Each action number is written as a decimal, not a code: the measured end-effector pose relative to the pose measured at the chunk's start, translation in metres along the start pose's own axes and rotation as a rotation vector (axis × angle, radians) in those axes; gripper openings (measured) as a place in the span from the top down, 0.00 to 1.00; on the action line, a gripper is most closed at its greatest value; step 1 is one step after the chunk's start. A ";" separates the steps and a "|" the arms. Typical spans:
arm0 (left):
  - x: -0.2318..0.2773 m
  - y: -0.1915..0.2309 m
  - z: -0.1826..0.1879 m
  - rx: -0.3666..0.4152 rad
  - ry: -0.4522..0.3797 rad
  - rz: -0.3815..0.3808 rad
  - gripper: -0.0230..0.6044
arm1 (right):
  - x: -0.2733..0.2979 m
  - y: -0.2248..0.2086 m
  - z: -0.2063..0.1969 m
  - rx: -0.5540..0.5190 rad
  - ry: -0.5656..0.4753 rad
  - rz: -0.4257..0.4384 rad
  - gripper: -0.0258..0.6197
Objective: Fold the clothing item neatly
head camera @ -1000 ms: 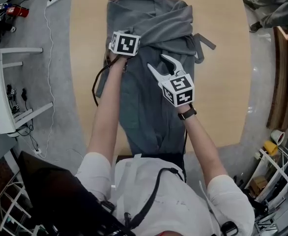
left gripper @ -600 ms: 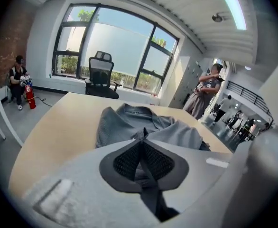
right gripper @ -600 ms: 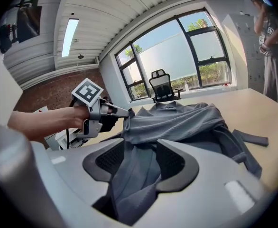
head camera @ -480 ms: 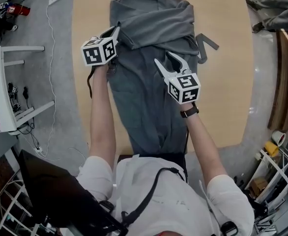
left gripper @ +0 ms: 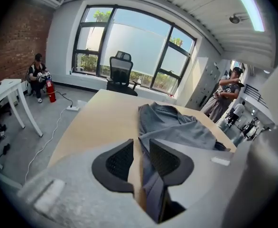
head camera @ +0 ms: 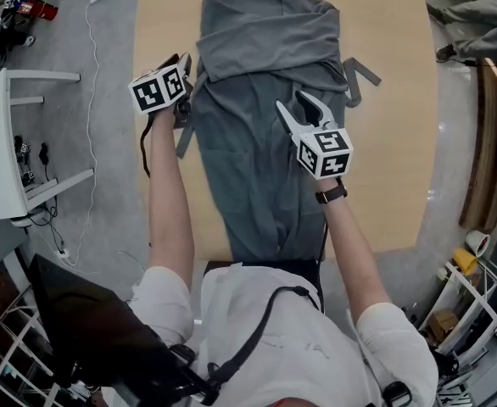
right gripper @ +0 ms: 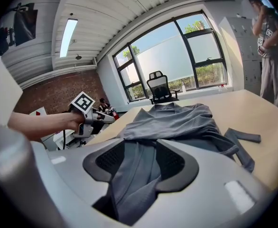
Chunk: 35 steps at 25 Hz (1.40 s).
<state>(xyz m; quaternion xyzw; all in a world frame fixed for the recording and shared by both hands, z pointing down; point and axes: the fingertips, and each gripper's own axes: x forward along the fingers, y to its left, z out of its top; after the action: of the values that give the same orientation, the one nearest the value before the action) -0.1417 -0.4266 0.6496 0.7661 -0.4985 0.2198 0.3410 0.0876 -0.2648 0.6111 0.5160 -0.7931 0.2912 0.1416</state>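
On the table [head camera: 393, 142], down its middle, lay the grey garment [head camera: 257, 142], collar at the table's far end, hem at the near edge by the person. Its sleeves were crossed over the chest. A loose belt [head camera: 363, 70] trailed off its right side onto bare table.

The left gripper [head camera: 185, 61] sat at the garment's left edge, over the table's left half. Its jaws were narrow and had just been opening. The fabric edge showed in the gap, but the pads were not pressing on it. The right gripper [head camera: 293, 102] hung over the garment's middle with its jaws wide and nothing pinched, cloth only below them.

Step in hand, as I judge it: with the sleeves laid in, re-grip for the next fold. To do it well:
- Take the left long edge low against the table and pinch the whole edge, not one layer.
- Carry it towards the table's centre line so the crossed sleeves are not dragged.
- Have the right gripper pin the middle flat, or take the matching edge.
- Tuck the belt in first, or it will stick out of the fold.

Nothing else lay on the table, so only the belt was in the way. Left of the table stood a white stand [head camera: 11, 142], with a cable [head camera: 86, 75] on the floor. Beyond the table's far end was an office chair [left gripper: 121, 69], and beyond its far right corner a bystander [head camera: 486, 19], well apart.
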 end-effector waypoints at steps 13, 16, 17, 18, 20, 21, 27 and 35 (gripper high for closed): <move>-0.175 -0.083 -0.089 0.159 -0.043 -0.124 0.78 | -0.107 0.043 -0.011 -0.061 -0.070 -0.088 0.63; -0.208 -0.106 -0.131 0.196 -0.010 -0.179 0.78 | -0.139 0.061 -0.027 -0.038 -0.088 -0.111 0.63; -0.217 -0.114 -0.144 0.211 0.004 -0.196 0.78 | -0.149 0.067 -0.034 -0.029 -0.093 -0.116 0.63; -0.224 -0.121 -0.155 0.228 0.015 -0.212 0.78 | -0.159 0.072 -0.042 -0.025 -0.095 -0.121 0.63; -0.237 -0.138 -0.177 0.255 0.028 -0.230 0.78 | -0.177 0.080 -0.058 -0.035 -0.089 -0.126 0.63; -0.243 -0.145 -0.187 0.261 0.029 -0.230 0.78 | -0.186 0.084 -0.067 -0.044 -0.082 -0.122 0.63; -0.300 -0.181 -0.246 0.251 -0.002 -0.190 0.78 | -0.248 0.108 -0.126 -0.067 -0.055 -0.053 0.63; -0.365 -0.215 -0.331 0.221 -0.005 -0.119 0.78 | -0.327 0.116 -0.210 -0.001 -0.002 -0.010 0.63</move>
<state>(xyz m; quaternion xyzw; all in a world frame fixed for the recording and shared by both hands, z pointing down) -0.0926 0.1014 0.5599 0.8277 -0.4258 0.2507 0.2659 0.1070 0.1382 0.5683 0.5202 -0.7908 0.2894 0.1426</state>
